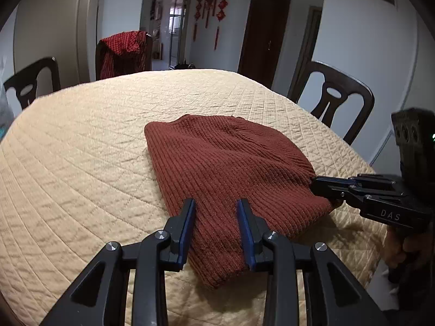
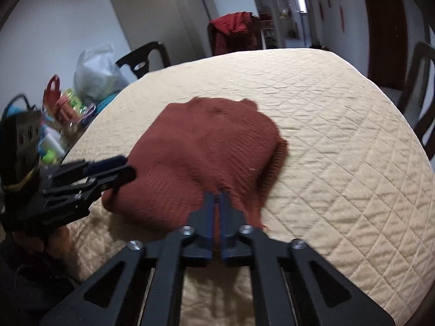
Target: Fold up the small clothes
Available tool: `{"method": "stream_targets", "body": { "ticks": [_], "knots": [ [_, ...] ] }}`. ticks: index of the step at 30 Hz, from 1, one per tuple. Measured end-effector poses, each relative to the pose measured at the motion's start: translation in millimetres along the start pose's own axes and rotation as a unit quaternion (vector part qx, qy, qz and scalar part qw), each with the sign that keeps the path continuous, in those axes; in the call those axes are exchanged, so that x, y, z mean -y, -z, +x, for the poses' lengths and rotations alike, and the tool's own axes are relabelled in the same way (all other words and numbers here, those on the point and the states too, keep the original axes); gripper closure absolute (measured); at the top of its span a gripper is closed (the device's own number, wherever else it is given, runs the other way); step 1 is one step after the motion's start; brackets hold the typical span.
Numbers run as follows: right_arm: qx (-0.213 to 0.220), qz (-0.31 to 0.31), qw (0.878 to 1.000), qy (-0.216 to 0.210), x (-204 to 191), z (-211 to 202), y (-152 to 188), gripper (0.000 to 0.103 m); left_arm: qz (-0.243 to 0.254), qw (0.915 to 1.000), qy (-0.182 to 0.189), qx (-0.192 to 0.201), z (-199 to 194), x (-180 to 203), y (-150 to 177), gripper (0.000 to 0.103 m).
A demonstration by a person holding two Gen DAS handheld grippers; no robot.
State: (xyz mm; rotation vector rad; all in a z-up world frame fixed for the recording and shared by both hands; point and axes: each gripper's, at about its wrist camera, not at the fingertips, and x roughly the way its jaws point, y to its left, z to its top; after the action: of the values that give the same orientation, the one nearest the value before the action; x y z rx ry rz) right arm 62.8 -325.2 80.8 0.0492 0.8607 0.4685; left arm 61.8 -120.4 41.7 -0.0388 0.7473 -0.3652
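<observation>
My right jaws (image 2: 216,198) are pinched tight on the near edge of the red-brown knit sweater (image 2: 206,146), with a bit of wool squeezed between the blue pads. My left jaws (image 1: 216,206) stand partly apart over the sweater's other near edge; the knit runs under and between them, but they do not squeeze it. The sweater lies in front of both jaws, bunched in a soft heap on the quilted cloth of the tabletop (image 1: 81,163). I think it is light, floppy and stretchy. It will sag and slide, so I should grab a thick corner or hem with each jaws.
</observation>
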Motion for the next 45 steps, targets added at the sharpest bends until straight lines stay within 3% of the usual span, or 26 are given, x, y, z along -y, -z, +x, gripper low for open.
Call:
{"method": "stream_targets", "body": {
  "ticks": [6,12,15,25,30,45],
  "knots": [
    [-0.003,-0.009,1.0,0.009,2,-2,-3,0.103,-0.005,1.0,0.007,0.0,-2,-5,-4,0.069],
    [0.02,-0.014,1.0,0.003,-11,-15,-9,0.103,-0.021,0.9997,0.001,0.01,-9,-16,-10,0.069],
    [-0.011,-0.012,1.0,0.013,-3,5,-6,0.102,-0.018,0.9998,0.001,-0.008,3,-14,-4,0.069],
    [0.025,-0.002,1.0,0.005,-5,-5,-25,0.1,-0.021,0.9996,-0.016,0.003,1,-14,-19,0.069],
    [-0.003,0.016,1.0,0.012,11,19,-19,0.1,-0.023,0.9994,-0.023,-0.009,13,-12,-15,0.069],
    [0.017,-0.019,1.0,-0.008,-14,-15,-10,0.1,-0.021,0.9994,-0.026,-0.002,-12,-16,-7,0.069]
  ]
}}
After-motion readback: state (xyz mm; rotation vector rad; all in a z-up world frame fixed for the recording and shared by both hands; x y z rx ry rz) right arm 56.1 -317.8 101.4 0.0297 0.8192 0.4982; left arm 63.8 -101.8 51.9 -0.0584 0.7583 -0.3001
